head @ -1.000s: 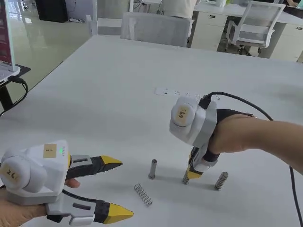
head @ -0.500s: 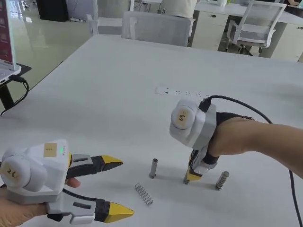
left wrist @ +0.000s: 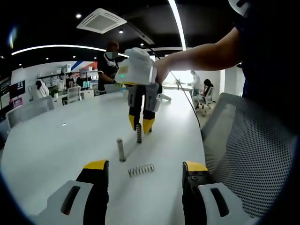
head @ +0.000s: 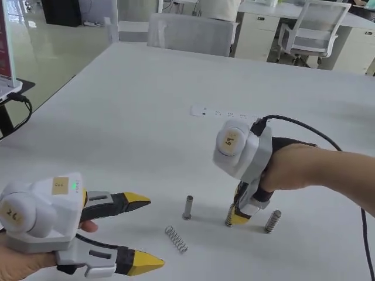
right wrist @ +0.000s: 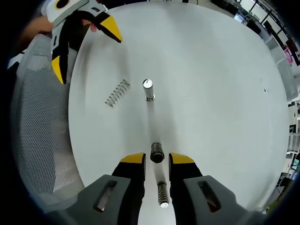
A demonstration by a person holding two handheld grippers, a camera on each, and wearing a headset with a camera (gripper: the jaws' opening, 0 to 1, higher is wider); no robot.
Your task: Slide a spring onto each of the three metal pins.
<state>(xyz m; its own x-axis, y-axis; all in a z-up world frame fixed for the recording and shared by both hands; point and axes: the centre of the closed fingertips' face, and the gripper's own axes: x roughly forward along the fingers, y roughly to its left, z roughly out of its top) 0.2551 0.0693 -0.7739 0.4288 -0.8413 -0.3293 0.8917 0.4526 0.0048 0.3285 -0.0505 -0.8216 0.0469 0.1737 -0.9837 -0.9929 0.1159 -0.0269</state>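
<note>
Three short metal pins stand in a row on the white table. The left pin (head: 187, 207) (right wrist: 148, 89) (left wrist: 121, 149) is bare. The middle pin carries a spring (right wrist: 157, 152) (head: 229, 218) (left wrist: 138, 133). My right gripper (head: 239, 218) (right wrist: 157, 159) points down over it, jaws narrowly parted either side of the spring with a small gap each side. The right pin also wears a spring (head: 271, 221) (right wrist: 162, 193). A loose spring (head: 176, 239) (left wrist: 141, 169) (right wrist: 117, 93) lies flat in front of the bare pin. My left gripper (head: 143, 233) (left wrist: 145, 166) hovers wide open with nothing in it, just short of that loose spring.
A white power strip (head: 225, 114) lies flat farther back on the table (head: 135, 117). A black cable (head: 316, 140) trails from the right gripper across the table. Mesh office chairs (head: 190, 35) stand at the far edge.
Nothing on the table has moved. The right gripper stays over the middle pin, perhaps slightly more tilted; the left gripper holds its place.
</note>
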